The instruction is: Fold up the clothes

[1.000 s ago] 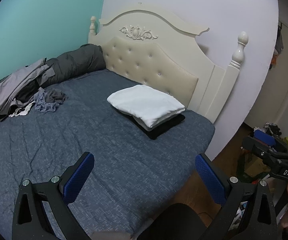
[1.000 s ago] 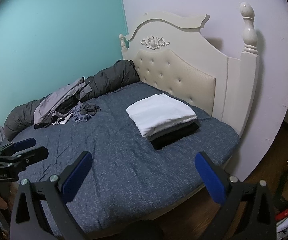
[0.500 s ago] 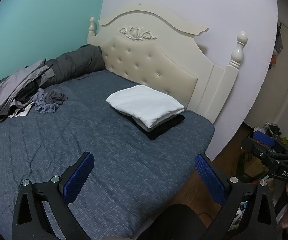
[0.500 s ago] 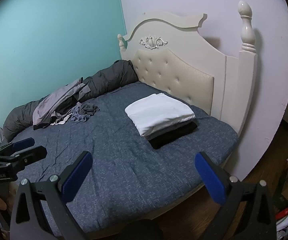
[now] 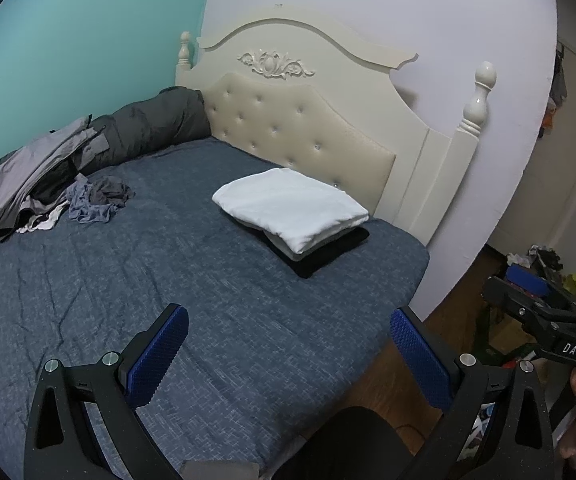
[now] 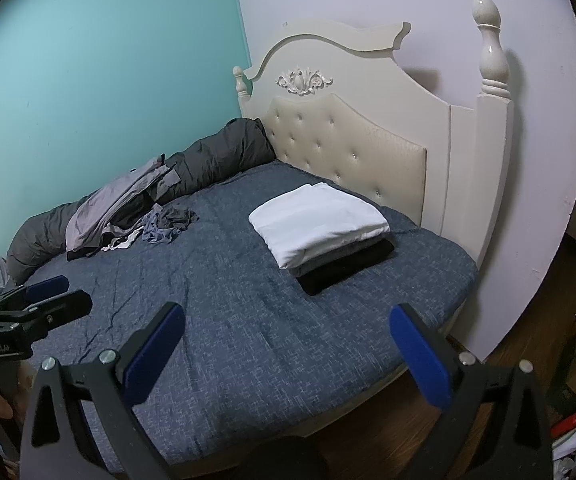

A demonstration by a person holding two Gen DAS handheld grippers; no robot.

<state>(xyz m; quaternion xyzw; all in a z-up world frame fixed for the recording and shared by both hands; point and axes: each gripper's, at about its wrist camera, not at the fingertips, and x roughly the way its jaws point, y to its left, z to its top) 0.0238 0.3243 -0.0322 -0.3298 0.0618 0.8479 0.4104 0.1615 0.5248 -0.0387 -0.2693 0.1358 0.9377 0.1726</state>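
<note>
Crumpled blue-grey cloth (image 5: 97, 202) by the pile (image 5: 27, 176) is your next pick: carry both spread, empty grippers, left (image 5: 288, 350) and right (image 6: 288, 350), past the folded stack (image 6: 322, 226).

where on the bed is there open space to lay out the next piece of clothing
The bare blue bedspread between the folded stack near the headboard and the open left gripper is free. It is crowded at the far side, where unfolded clothes lie against the grey duvet roll.

L tool (image 5: 288, 344) & R tool (image 6: 288, 344) both spread wide, nothing held.
</note>
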